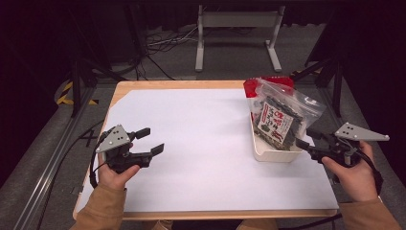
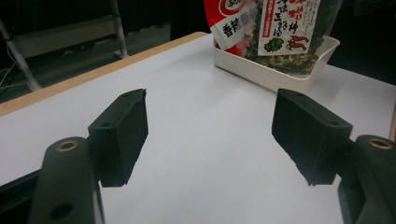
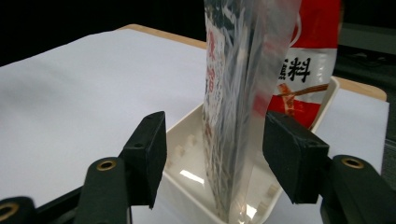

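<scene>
we are holding the right tool [image 3: 212, 158] spread around the clear snack bag [image 1: 280, 120] standing in the white tray [image 1: 268, 151], pads not pressing. we are judging it best to back away straight without snagging the film. the left tool [image 1: 149, 141] is spread over the tabletop [image 1: 201, 143].
</scene>
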Available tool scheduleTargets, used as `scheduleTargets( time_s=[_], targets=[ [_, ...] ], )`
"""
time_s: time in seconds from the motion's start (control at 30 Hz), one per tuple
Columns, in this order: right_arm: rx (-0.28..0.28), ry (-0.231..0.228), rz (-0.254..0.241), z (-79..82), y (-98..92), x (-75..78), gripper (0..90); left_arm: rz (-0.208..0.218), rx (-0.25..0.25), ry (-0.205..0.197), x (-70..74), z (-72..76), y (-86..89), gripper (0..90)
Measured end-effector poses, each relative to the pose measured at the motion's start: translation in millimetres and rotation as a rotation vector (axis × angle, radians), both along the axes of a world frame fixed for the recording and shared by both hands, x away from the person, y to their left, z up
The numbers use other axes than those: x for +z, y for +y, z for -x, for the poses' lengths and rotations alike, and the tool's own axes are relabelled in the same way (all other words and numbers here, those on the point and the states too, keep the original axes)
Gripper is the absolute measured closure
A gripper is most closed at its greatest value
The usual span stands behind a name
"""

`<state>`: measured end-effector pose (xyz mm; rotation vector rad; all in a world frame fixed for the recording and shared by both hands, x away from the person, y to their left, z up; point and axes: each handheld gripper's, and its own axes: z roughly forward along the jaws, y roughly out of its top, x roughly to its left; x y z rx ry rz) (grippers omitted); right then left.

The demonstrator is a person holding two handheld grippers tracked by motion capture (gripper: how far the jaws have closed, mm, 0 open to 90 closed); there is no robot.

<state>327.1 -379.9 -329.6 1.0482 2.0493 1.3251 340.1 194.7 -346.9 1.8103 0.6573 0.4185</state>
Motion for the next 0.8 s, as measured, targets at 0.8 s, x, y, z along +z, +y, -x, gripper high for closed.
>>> scheduleTargets(
  time_s=[0.8],
  targets=[
    [0.189,-0.010,-0.027,10.6,47.9,-43.5,37.7,0.041,-0.015,0.003,-14.9,10.1,12.9,26.6]
  ],
)
